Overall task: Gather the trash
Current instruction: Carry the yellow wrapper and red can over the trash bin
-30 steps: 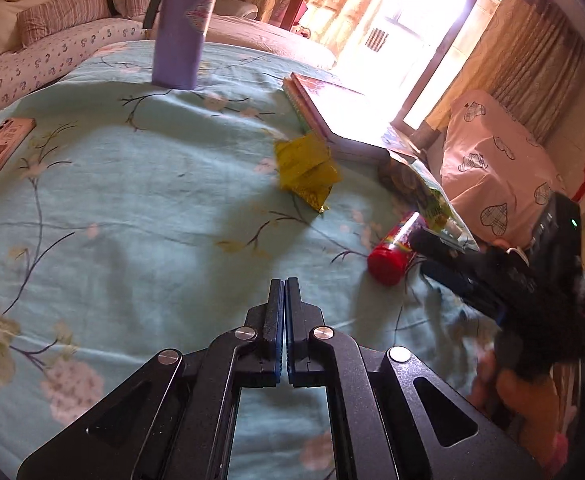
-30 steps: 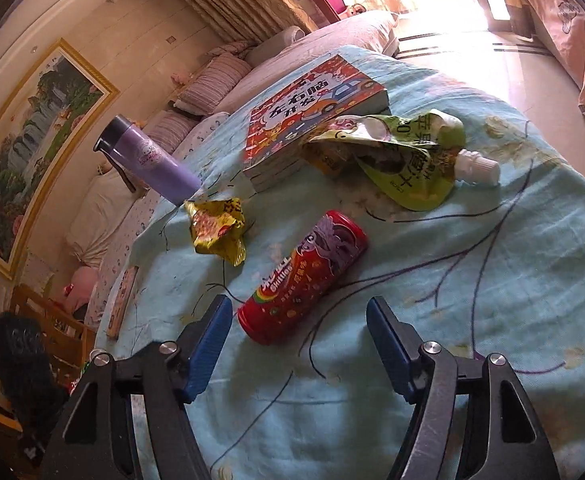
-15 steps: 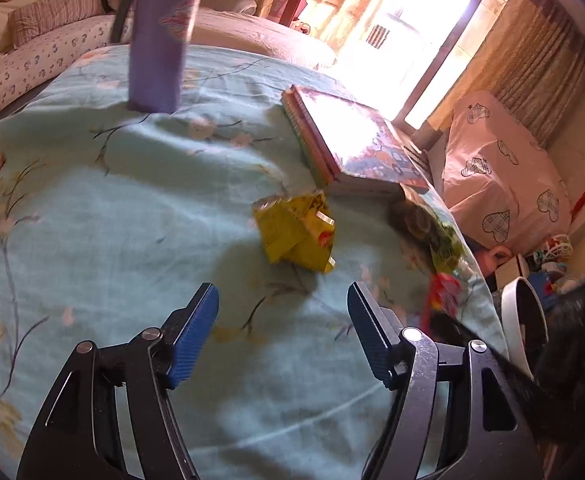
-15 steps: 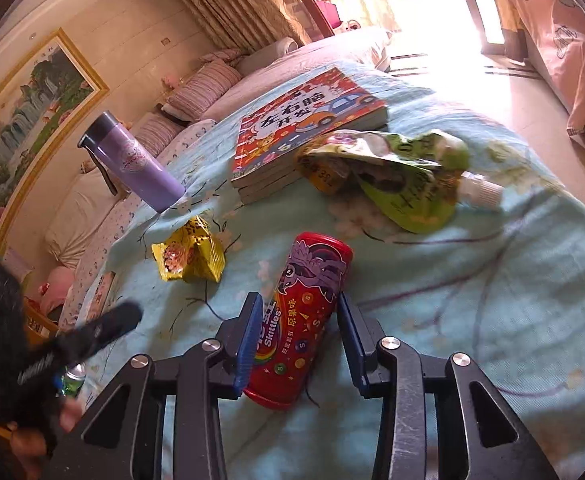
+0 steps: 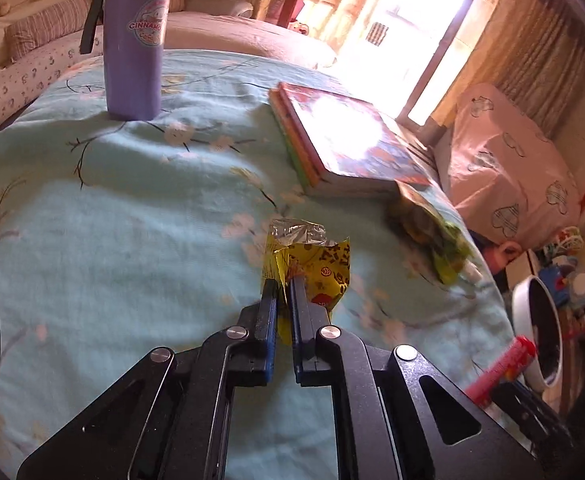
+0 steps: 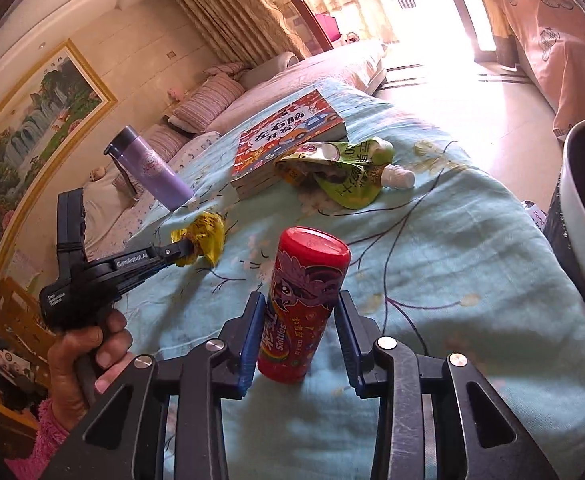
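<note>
Now both grippers have something, unlike a second ago when the left one was pressed together on nothing and the right one was spread wide short of the can. Left gripper (image 5: 282, 286) is pinched tight on the near edge of the yellow wrapper (image 5: 312, 264), which is crumpled between the blue pads and looks barely off the teal tablecloth (image 5: 112, 240). Right gripper (image 6: 298, 316) holds the red Skittles can (image 6: 306, 300) between its pads, and the can now stands tilted up above the cloth instead of lying flat. Its left pad is against the can; contact on the right side is harder to see. Green pouch (image 6: 348, 178) remains by the book (image 6: 288, 136), untouched. White bin (image 6: 584, 216) sits at the table's right edge. Two trash items look secured, next likely carry to the bin; one item left.
</note>
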Demonstrator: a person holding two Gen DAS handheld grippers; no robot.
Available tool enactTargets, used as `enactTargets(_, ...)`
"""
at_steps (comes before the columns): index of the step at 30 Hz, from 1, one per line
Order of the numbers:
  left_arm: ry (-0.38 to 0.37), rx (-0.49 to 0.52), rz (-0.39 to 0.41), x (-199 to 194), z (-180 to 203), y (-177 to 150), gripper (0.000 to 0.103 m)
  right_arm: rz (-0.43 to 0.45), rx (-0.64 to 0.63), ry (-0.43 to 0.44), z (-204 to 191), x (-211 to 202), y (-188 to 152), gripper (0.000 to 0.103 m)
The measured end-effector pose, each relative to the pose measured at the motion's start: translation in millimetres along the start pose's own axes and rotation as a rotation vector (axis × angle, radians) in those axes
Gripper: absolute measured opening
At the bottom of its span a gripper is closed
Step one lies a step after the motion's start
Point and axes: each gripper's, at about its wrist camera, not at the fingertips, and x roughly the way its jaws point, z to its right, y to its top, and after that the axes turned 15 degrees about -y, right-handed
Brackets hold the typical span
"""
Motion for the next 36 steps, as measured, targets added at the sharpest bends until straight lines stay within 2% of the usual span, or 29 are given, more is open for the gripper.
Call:
enactTargets(6, -0.029, 0.046, 0.013, -38, 48, -58, 0.005, 0.013, -0.044, 0.031, 12, -21, -10, 0.036)
enactTargets(14, -0.062, 0.097, 0.017, -50, 110, -104, 0.005, 0.025, -0.070, 0.027, 45, -54, -19, 0.036)
enactTargets(23, -0.028, 0.210, -0.011, -52, 158, -131, 0.005, 0.113, 0.022, 0.044, 86, -91, -31, 0.035)
enactTargets(36, -0.019, 0.301, -0.035, -46, 197, -150, 0.005, 0.148, 0.048, 0.040, 113, -114, -37, 0.035)
